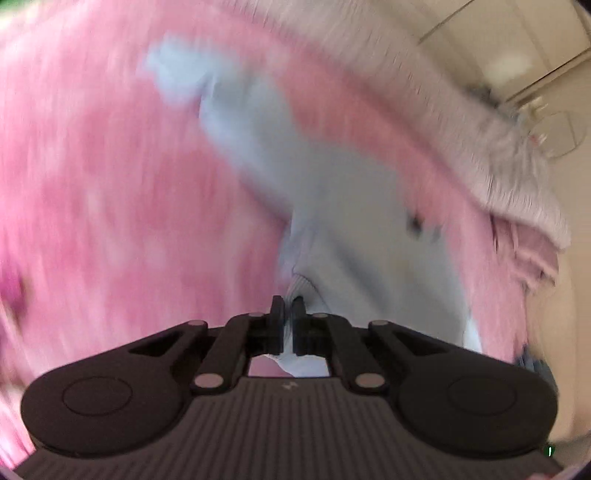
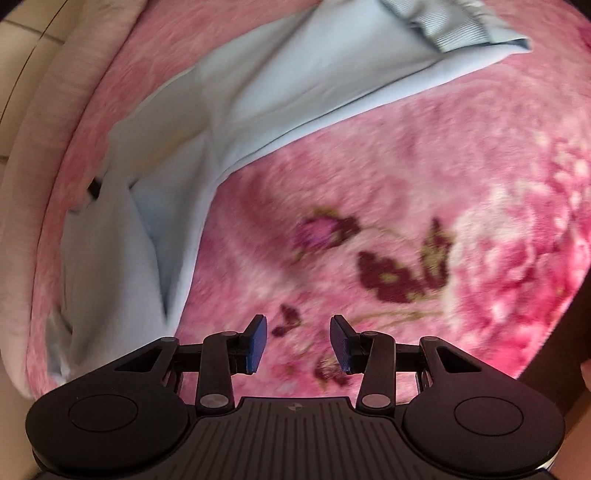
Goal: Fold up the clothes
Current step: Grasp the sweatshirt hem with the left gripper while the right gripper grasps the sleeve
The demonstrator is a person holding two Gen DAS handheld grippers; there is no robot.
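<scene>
Garment: we found the pale blue garment [image 2: 229, 110] spread on the pink floral blanket [image 2: 406, 192], laid flat for folding.
Left gripper [image 1: 287, 308]: clenched on the garment's ribbed edge, apparently to lift it.
Right gripper [image 2: 297, 341]: released, empty above the blanket.

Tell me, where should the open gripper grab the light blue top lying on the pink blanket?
Probably the light blue top along its long free edge, coming in from the bare pink blanket side. That edge lies flat and uncovered there, so the open right gripper can slide one finger under it. The ribbed cuff is bunched and farther away.
</scene>
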